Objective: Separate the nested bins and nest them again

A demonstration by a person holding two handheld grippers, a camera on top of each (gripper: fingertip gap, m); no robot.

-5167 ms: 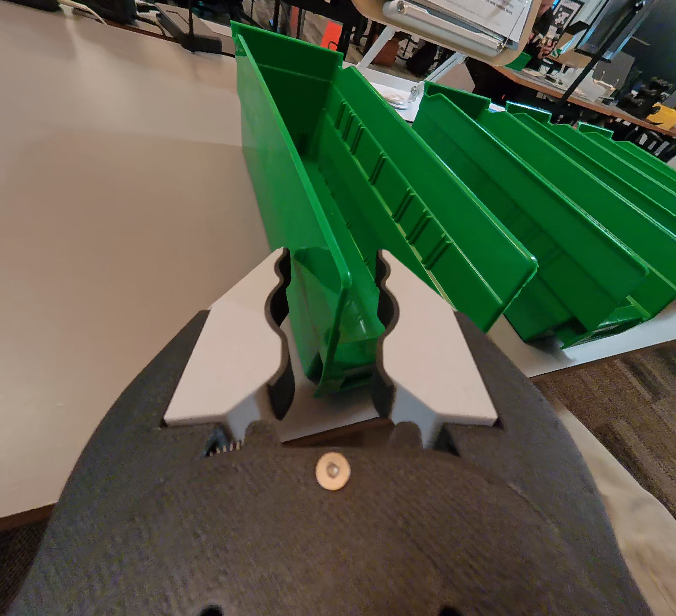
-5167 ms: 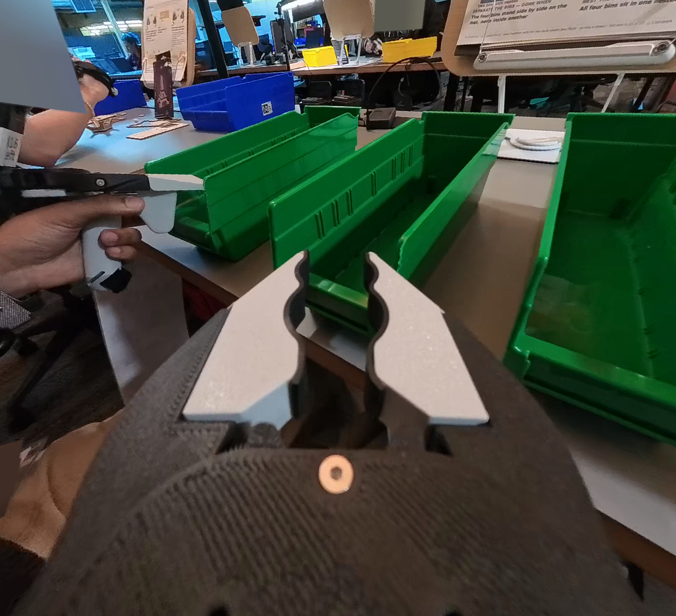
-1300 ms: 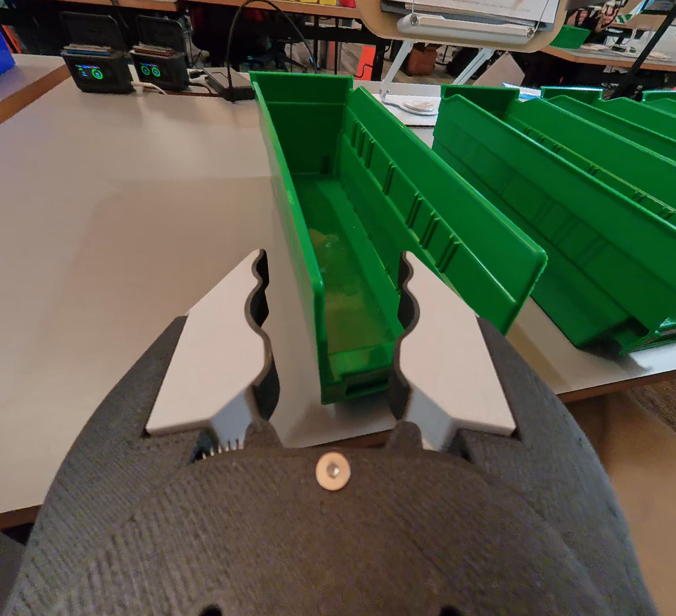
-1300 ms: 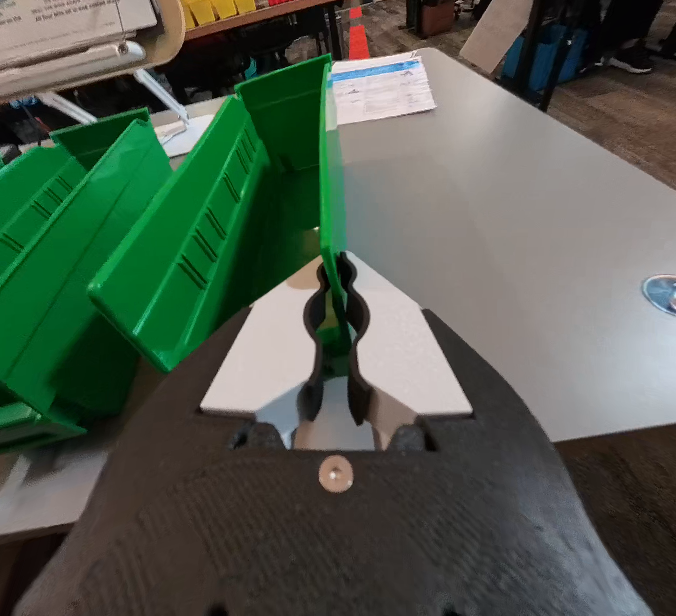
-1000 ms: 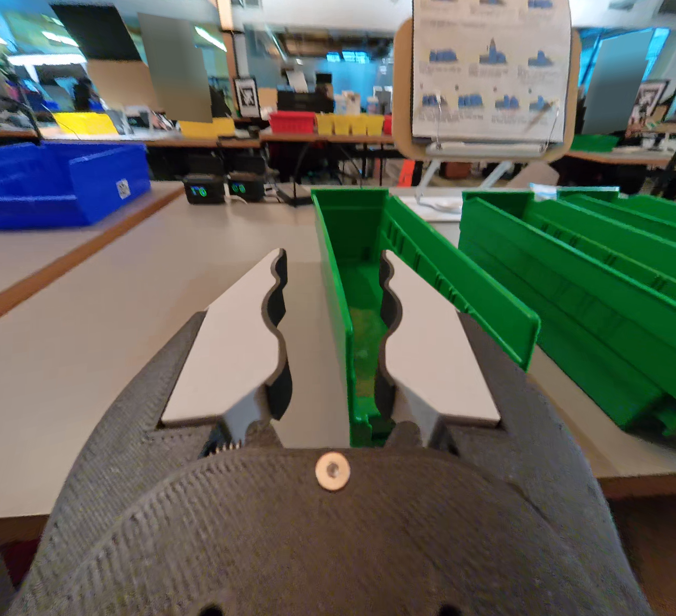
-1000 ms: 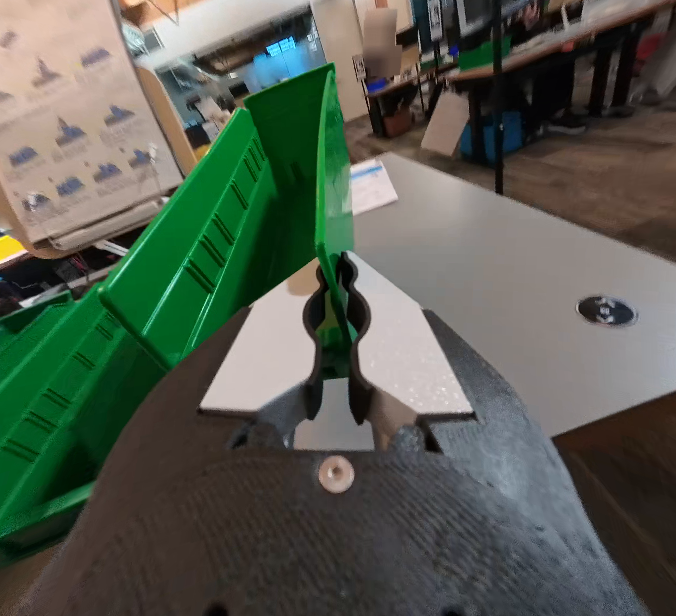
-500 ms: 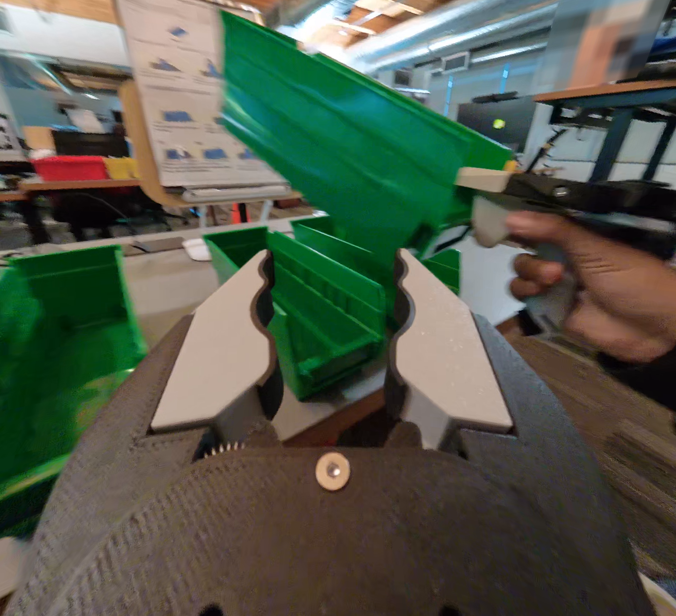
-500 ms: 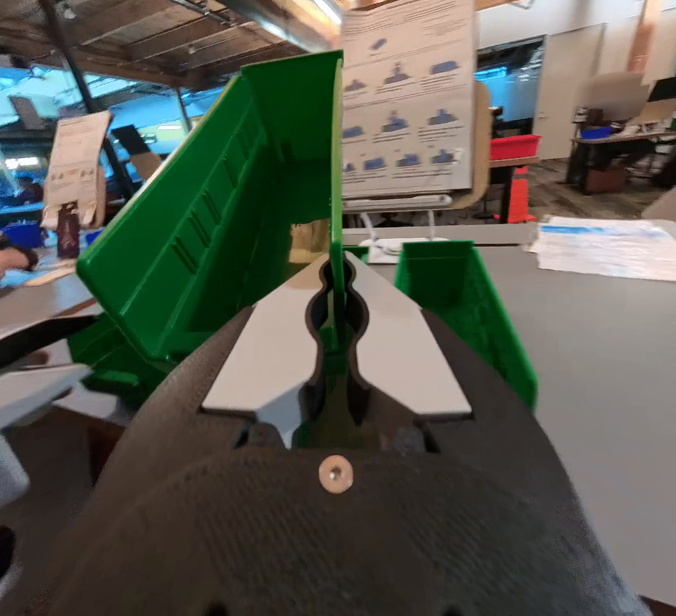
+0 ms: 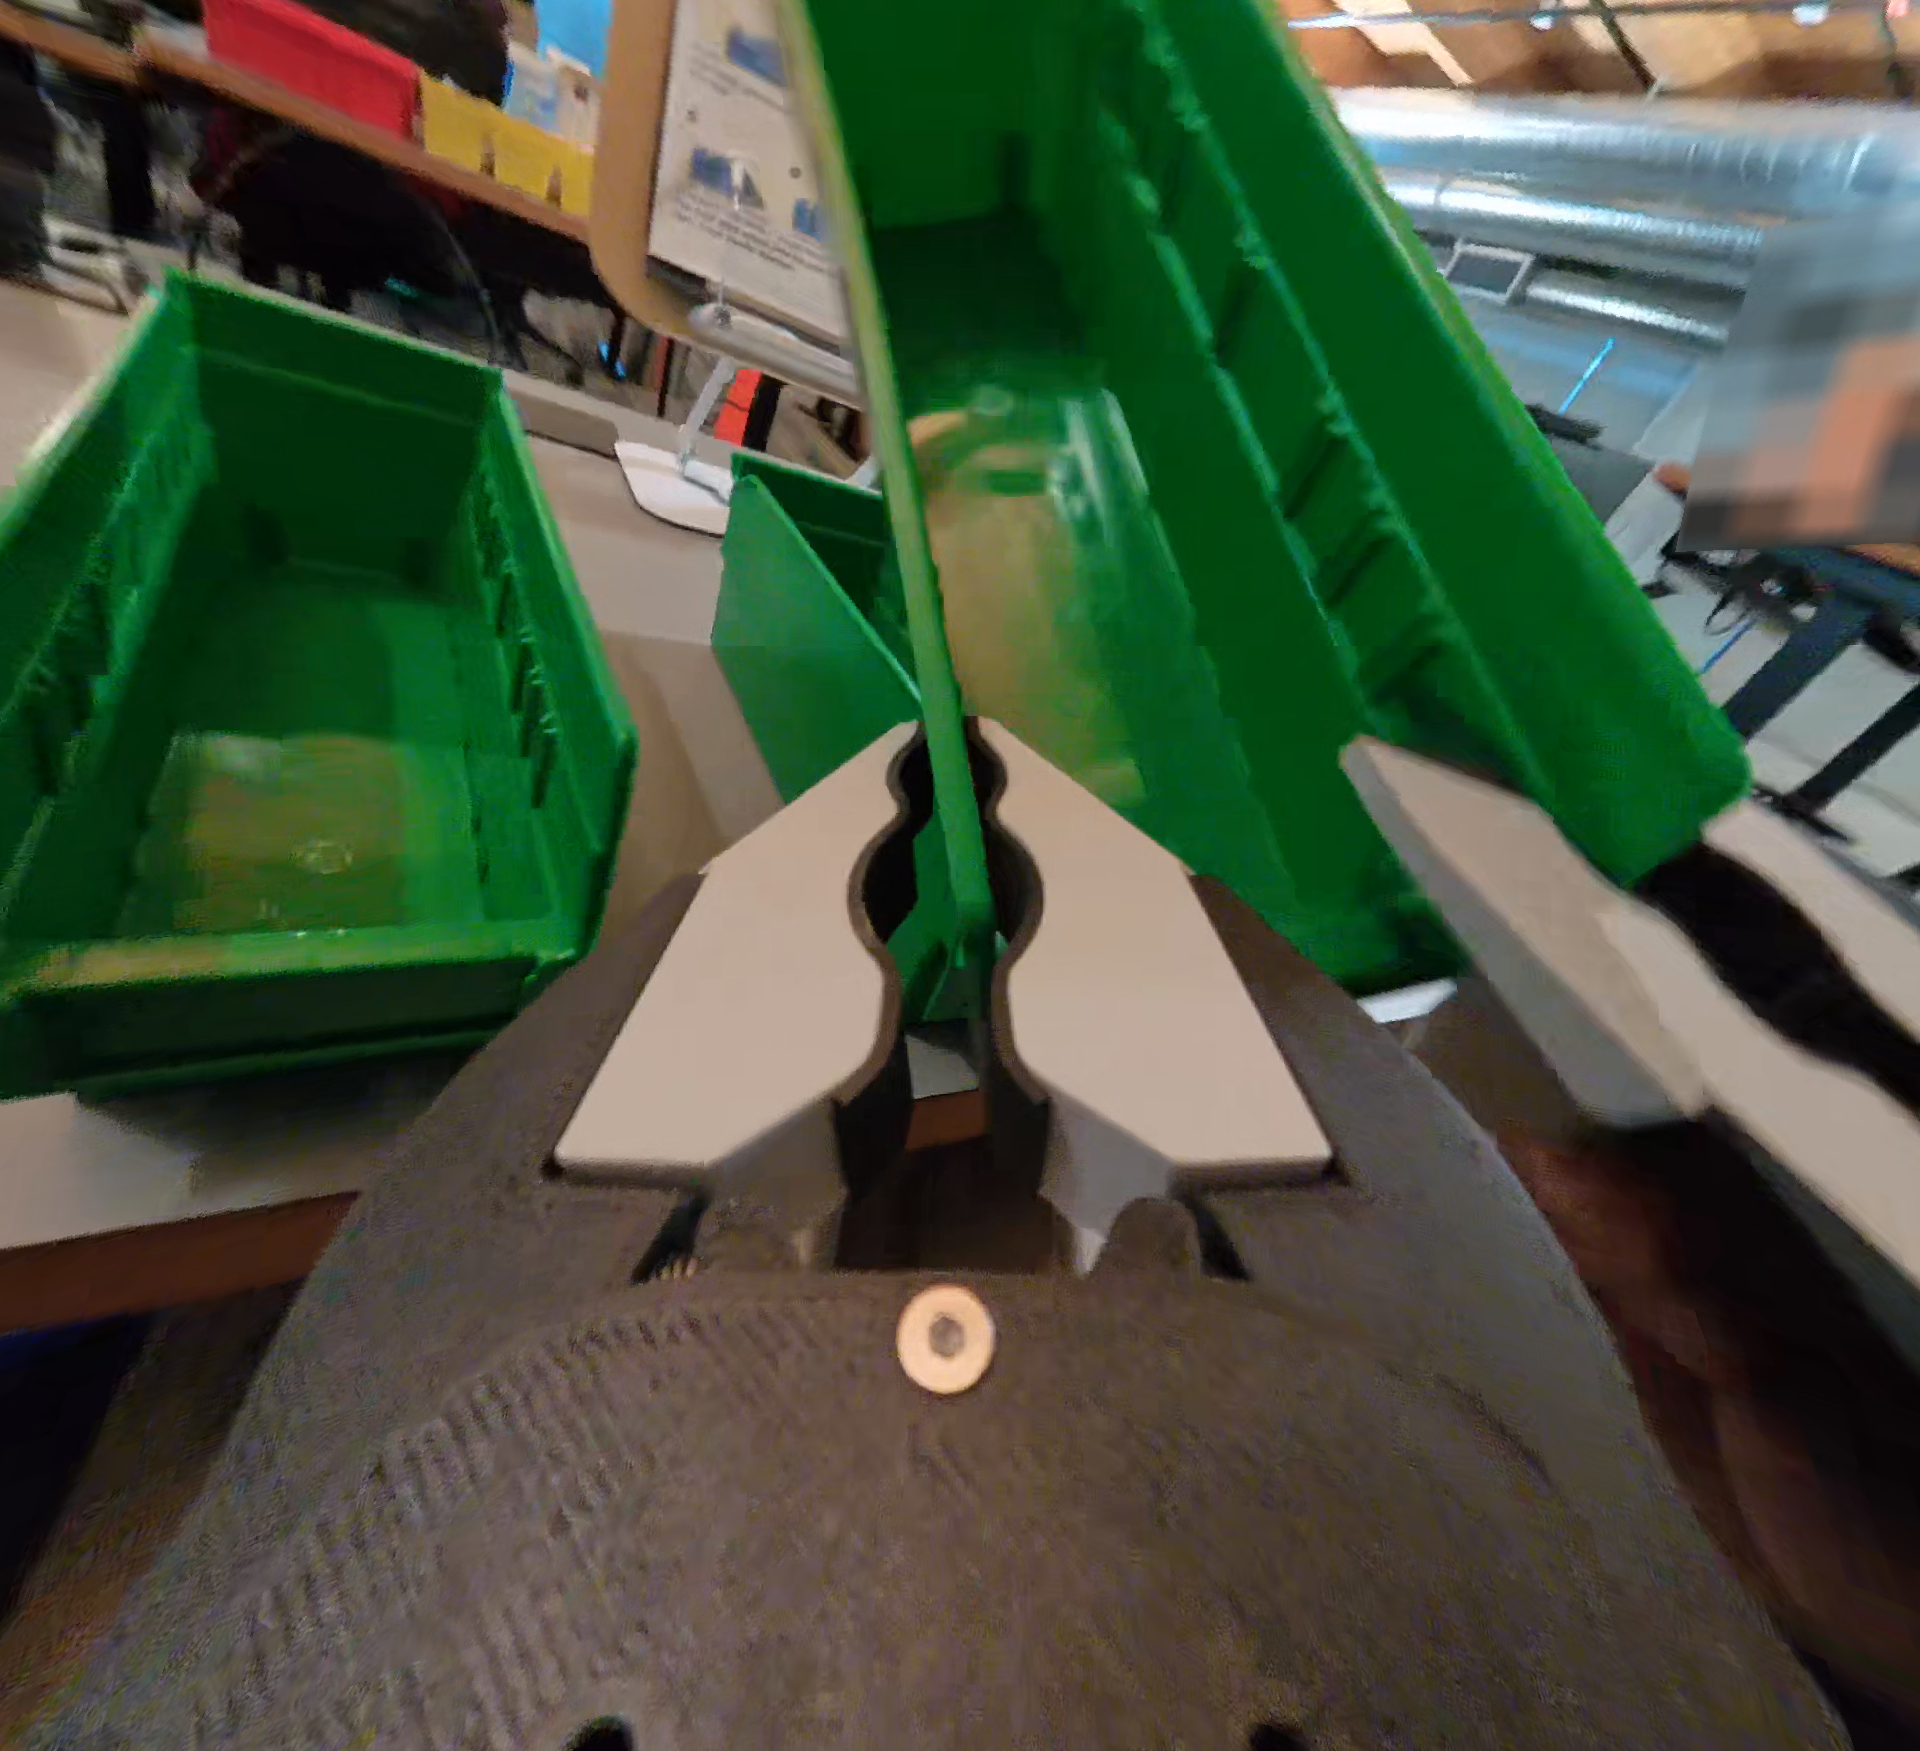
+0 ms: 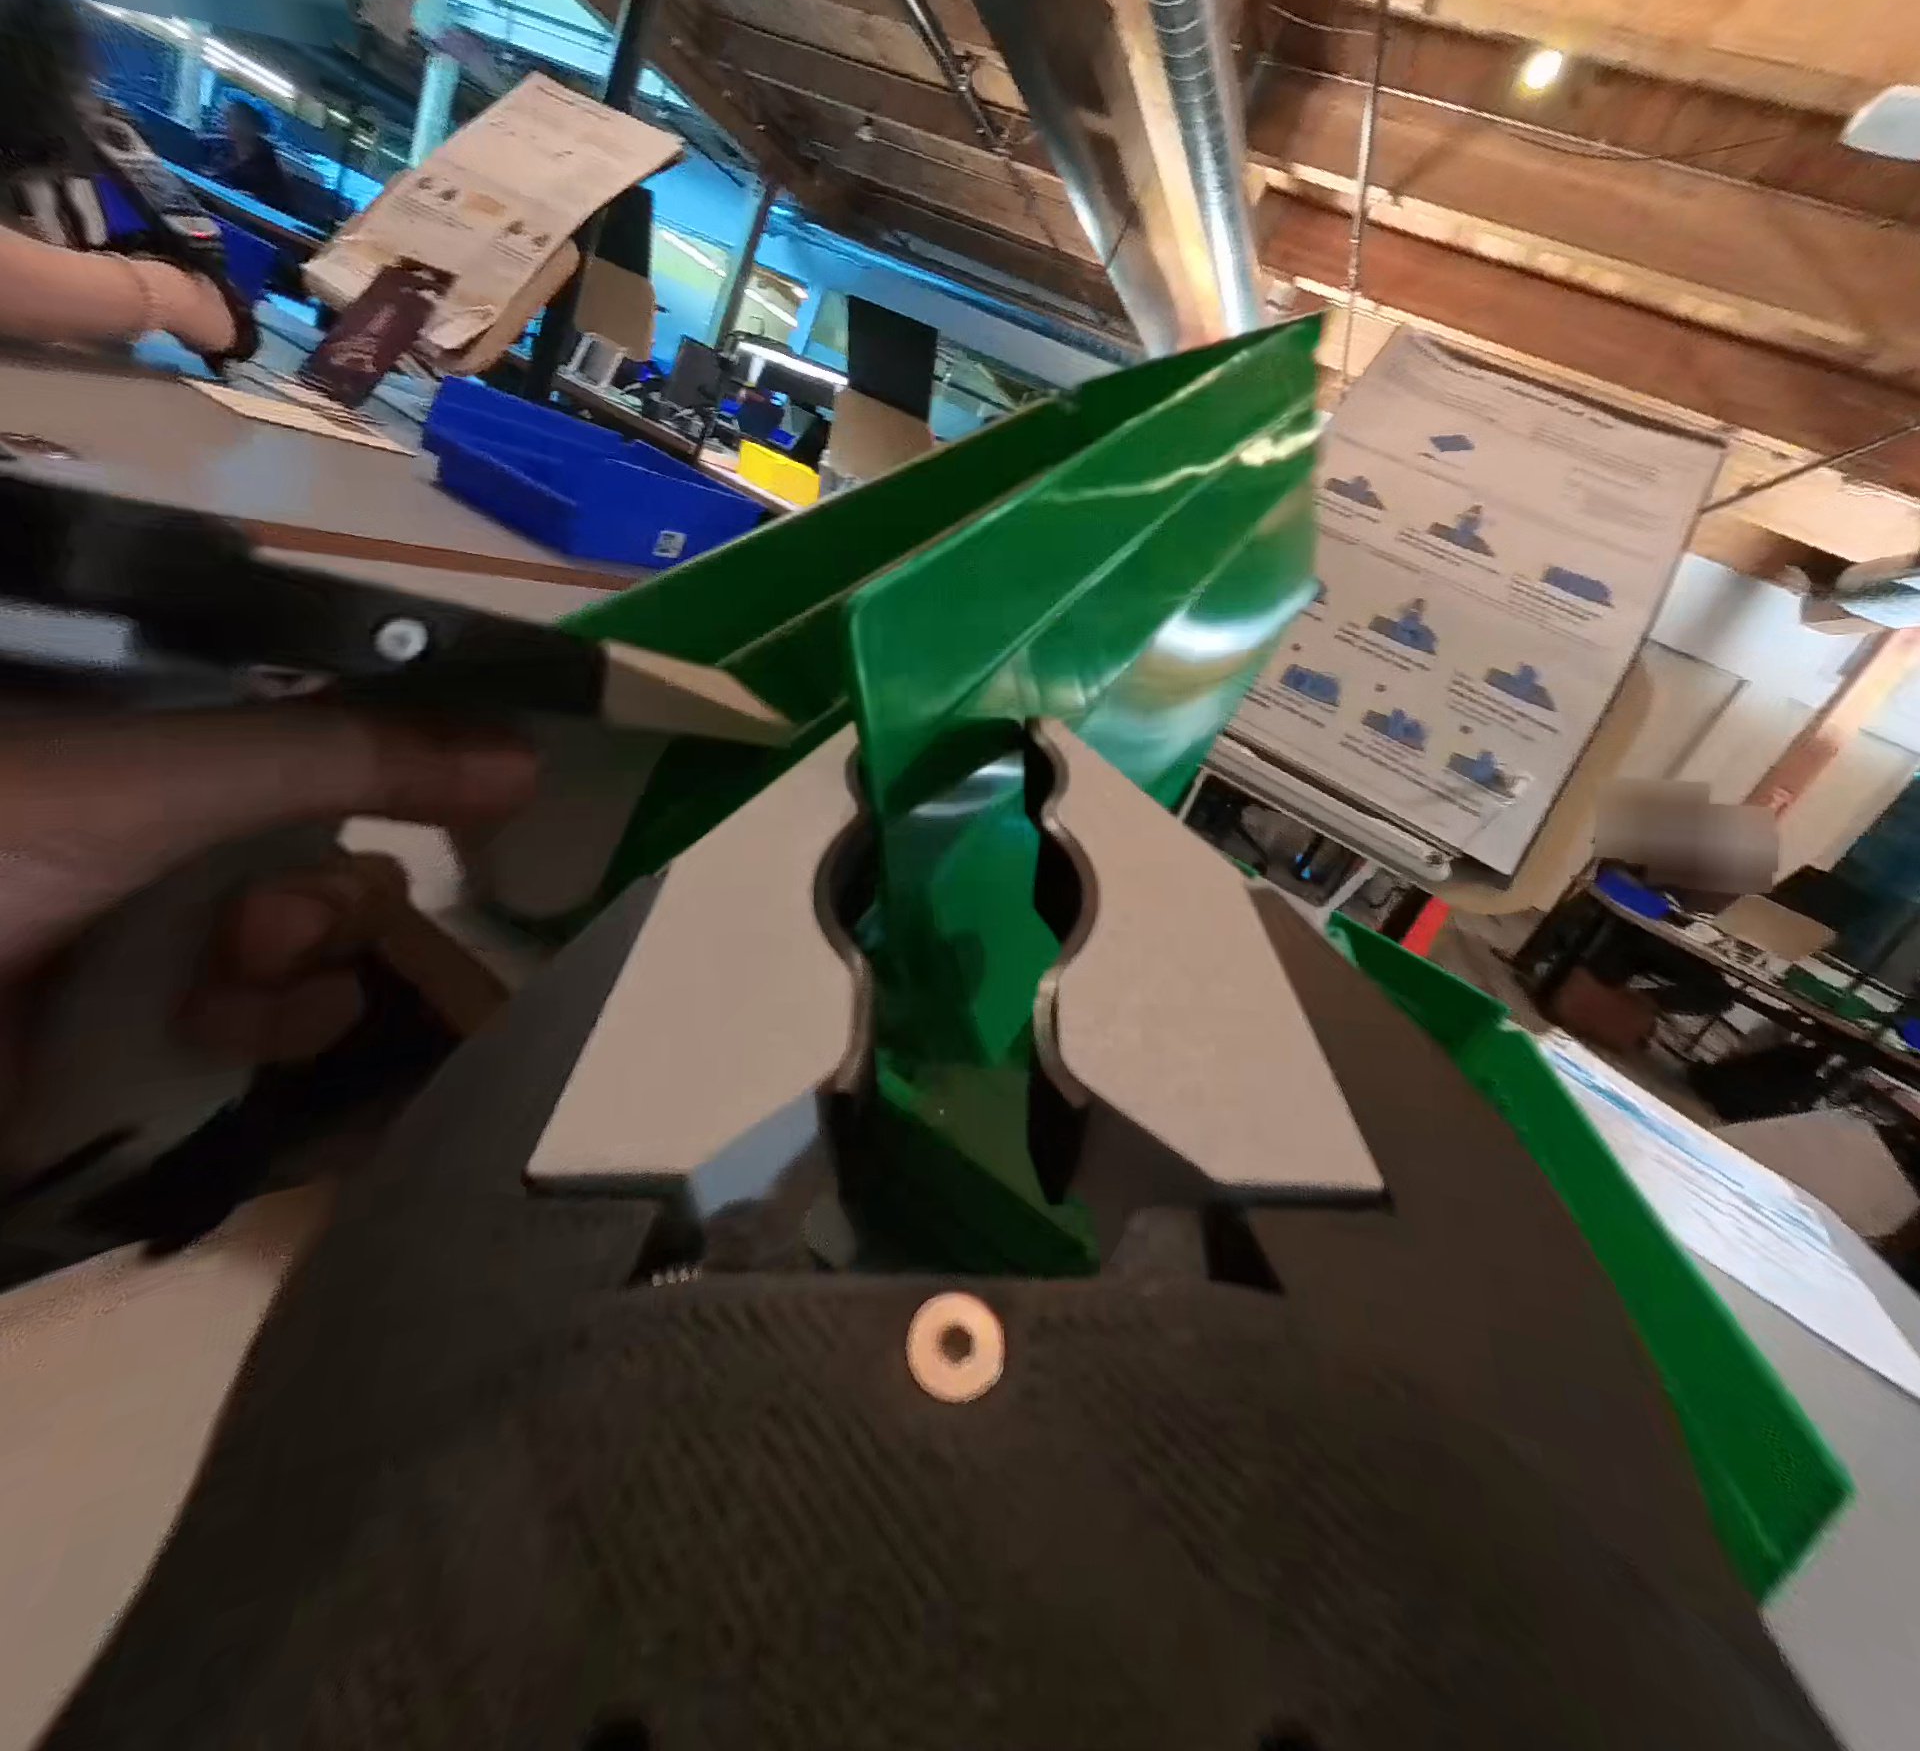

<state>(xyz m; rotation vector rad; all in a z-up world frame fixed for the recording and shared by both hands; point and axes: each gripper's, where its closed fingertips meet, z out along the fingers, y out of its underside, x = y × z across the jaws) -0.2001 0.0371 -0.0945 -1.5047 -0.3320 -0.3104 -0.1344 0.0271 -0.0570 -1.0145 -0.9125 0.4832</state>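
Lifted green bin (image 9: 1195, 413) wall betw. left claw (image 9: 951, 745) fingers; tilted.

The lifted green bin (image 9: 1195, 371) runs off the top edge, blurred.

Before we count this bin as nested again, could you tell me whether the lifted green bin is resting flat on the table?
No, the lifted green bin is tilted steeply up in the air, clamped on its side wall by the left gripper, above the table.

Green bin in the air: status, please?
Left gripper shut on bin wall. Right gripper around its other wall, grip unclear. Bin tilted above table bins. Nothing blocking.
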